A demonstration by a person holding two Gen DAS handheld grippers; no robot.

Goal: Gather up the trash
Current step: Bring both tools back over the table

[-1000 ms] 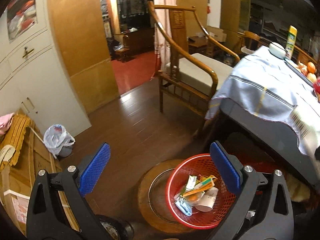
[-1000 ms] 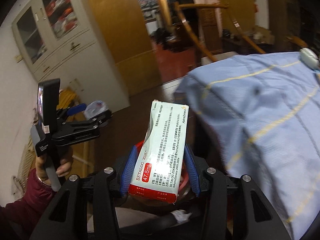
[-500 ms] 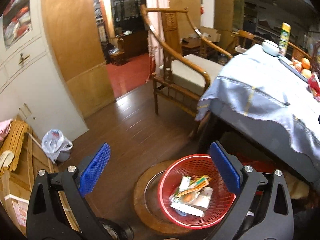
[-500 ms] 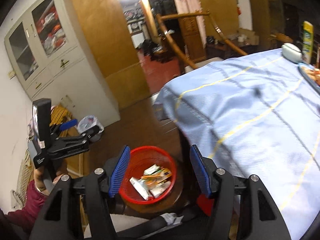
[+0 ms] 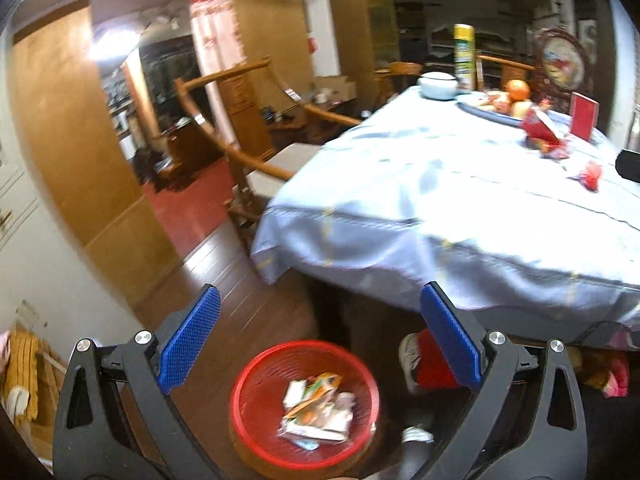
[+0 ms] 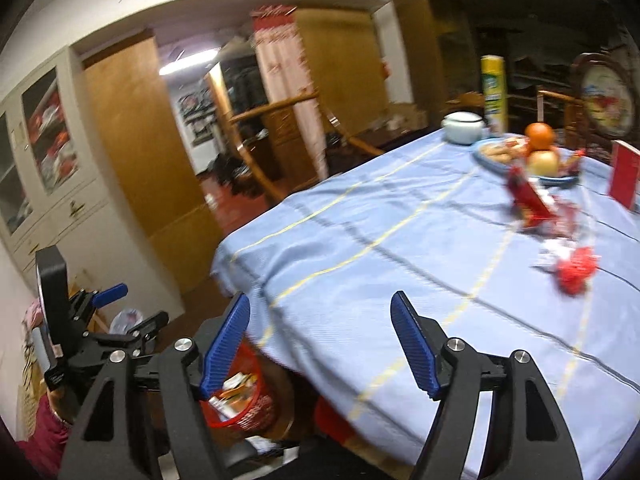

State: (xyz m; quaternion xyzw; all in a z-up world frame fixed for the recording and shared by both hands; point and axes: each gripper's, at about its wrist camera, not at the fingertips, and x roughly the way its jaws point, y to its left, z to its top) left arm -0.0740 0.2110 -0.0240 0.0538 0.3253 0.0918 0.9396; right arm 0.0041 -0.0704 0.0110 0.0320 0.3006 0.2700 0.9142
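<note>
A red mesh basket (image 5: 256,384) stands on the floor beside the table and holds several wrappers and a white medicine box (image 5: 316,432); it also shows in the right wrist view (image 6: 256,408). My left gripper (image 5: 320,340) is open and empty above the basket. My right gripper (image 6: 320,344) is open and empty over the table's near corner. On the blue tablecloth (image 6: 380,240) lie a red wrapper (image 6: 528,200) and a crumpled red scrap (image 6: 576,272); both show in the left wrist view, the wrapper (image 5: 540,128) and the scrap (image 5: 590,172).
A fruit plate (image 6: 492,158), a white lidded bowl (image 6: 464,126), a yellow can (image 6: 494,96) and a red box (image 6: 624,176) stand at the table's far end. A wooden armchair (image 5: 240,152) stands beyond the table. A white cabinet (image 6: 60,184) lines the left wall.
My right gripper opened and dropped the medicine box into the basket. Both grippers have since risen and swung right toward the tabletop.
</note>
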